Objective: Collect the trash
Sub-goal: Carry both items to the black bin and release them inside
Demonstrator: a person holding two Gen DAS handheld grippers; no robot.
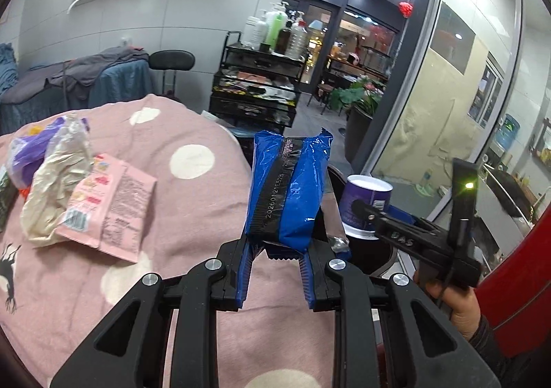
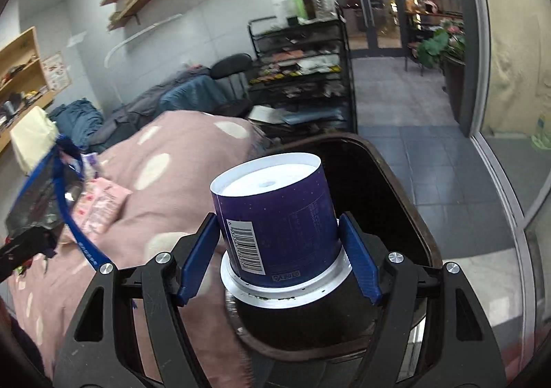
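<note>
A shiny blue plastic wrapper (image 1: 289,188) is pinched in the left gripper (image 1: 275,250) above the pink spotted blanket (image 1: 193,202); an upside-down purple paper cup (image 2: 275,215) is squeezed by the right gripper (image 2: 279,250) over the dark round bin (image 2: 389,202).

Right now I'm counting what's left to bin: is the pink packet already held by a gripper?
No, the pink packet lies loose on the blanket, while the left gripper grips a blue wrapper.

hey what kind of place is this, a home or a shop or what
Probably a small shop or salon room, not certain. A blanket-covered bed, a black cart with pump bottles on top, and glass doors opening onto a lit commercial corridor suggest it.
</note>
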